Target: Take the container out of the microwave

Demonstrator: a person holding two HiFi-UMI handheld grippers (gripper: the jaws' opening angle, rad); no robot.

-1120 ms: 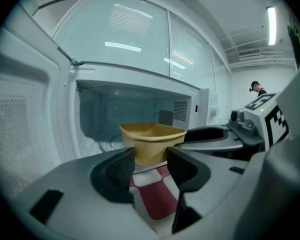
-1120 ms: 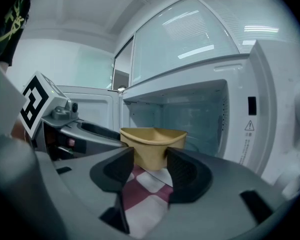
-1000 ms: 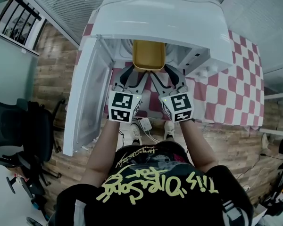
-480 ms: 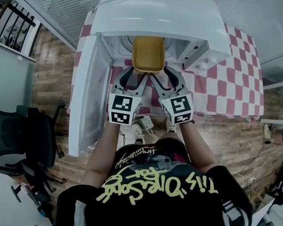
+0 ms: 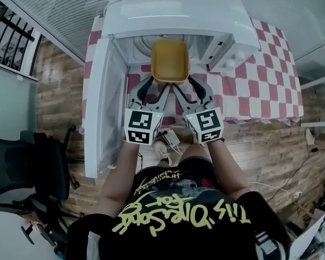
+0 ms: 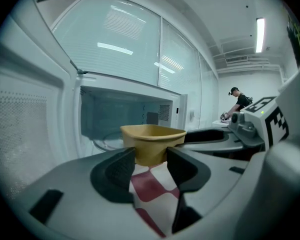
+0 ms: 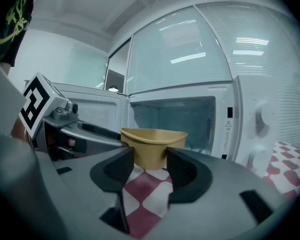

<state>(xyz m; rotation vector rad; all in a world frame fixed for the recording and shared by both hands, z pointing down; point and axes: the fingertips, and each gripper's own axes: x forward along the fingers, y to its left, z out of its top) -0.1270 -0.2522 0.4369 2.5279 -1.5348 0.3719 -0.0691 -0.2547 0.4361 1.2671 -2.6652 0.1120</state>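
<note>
We are at the withdrawal step. The left claw (image 6: 150, 158) and right claw (image 7: 150, 158) each pinch the yellow container (image 5: 169, 59), which hangs at the microwave (image 5: 173, 10) mouth, upper centre of the head view. The next move, in our judgement, calls for a level pull clear toward the tabletop (image 5: 260, 91).

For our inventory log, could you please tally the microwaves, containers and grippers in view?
Microwave: 1
Yellow container: 1
Grippers: 2 (left gripper, right gripper, both gripping the container)
Total: 4
</note>
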